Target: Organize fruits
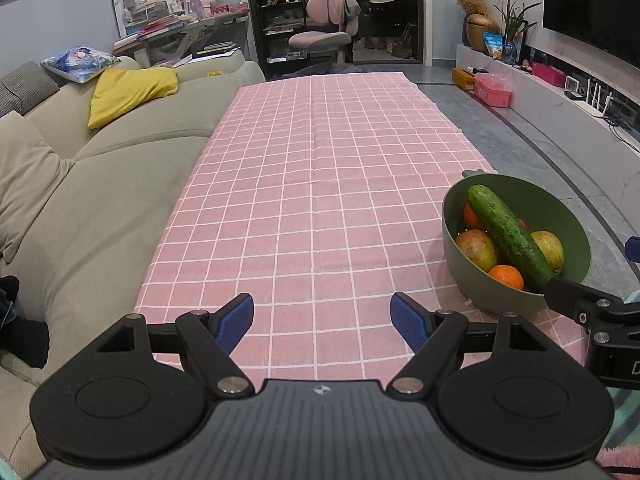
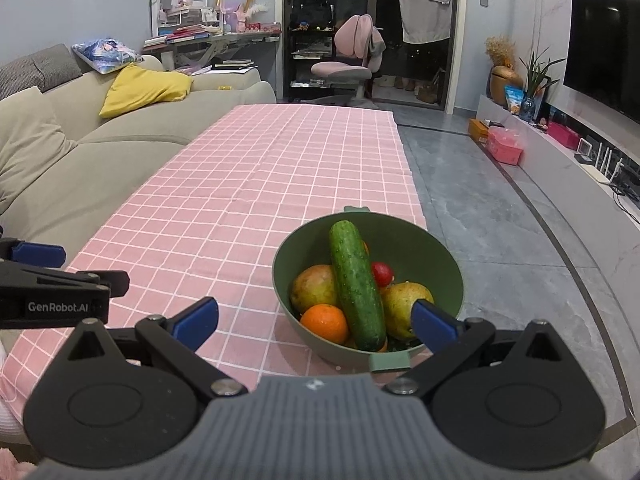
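A green bowl (image 2: 448, 276) stands near the right front edge of the pink checked table; it also shows in the left wrist view (image 1: 576, 216). In it lie a cucumber (image 2: 356, 284), an orange (image 2: 325, 323), a mango (image 2: 314, 288), a yellow pear (image 2: 404, 304) and a small red fruit (image 2: 382, 273). My right gripper (image 2: 316, 320) is open and empty, just in front of the bowl, its fingers either side of the near rim. My left gripper (image 1: 322, 322) is open and empty over bare cloth, left of the bowl.
The pink checked tablecloth (image 1: 312, 184) runs far ahead. A beige sofa (image 1: 100, 184) with cushions lines the left side. Grey floor (image 2: 500, 216) and a TV shelf lie to the right. The left gripper's body (image 2: 52, 292) shows at the right wrist view's left edge.
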Motion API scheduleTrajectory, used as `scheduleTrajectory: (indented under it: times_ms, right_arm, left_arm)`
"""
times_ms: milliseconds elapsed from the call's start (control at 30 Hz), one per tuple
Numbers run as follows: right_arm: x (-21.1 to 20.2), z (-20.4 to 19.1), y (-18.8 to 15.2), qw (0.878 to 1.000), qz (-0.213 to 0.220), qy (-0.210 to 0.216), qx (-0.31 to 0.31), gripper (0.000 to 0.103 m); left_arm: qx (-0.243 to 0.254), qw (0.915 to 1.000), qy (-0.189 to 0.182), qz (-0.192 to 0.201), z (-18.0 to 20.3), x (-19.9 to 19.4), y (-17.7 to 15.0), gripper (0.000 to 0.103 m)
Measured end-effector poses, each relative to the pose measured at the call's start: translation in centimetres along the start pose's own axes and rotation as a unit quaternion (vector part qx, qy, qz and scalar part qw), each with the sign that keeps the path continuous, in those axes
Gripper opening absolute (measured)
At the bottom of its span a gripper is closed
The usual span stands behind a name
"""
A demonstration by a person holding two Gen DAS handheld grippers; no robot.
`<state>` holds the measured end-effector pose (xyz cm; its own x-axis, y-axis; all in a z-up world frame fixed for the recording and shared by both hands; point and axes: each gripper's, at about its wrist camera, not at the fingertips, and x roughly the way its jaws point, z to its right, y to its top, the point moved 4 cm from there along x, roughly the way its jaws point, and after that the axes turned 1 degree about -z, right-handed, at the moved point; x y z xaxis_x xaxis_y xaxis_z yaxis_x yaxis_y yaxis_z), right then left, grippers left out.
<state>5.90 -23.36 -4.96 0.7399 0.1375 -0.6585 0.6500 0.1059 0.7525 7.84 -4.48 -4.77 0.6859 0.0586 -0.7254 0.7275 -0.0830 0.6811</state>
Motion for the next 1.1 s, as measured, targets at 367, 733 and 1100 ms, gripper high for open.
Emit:
scheduleTrajectory:
  times_ms: [367, 733, 1100]
  right_arm:
    - [0.04, -0.01, -0.03, 1.000, 0.001, 0.000, 0.001, 0.099]
    - [0.03, 0.01, -0.04, 1.000, 0.001, 0.000, 0.002, 0.099]
    - [0.00, 0.06, -0.09, 1.000, 0.001, -0.001, 0.004, 0.099]
  left_arm:
    - [-0.001, 1.0000, -0.001, 0.003, -0.01, -0.09, 0.13, 0.091]
    - [-0.001, 1.0000, -0.001, 0.003, -0.03, -0.10, 0.17, 0.091]
    - [-0.002, 1.0000, 0.000, 0.004, -0.06, -0.16, 0.19, 0.091]
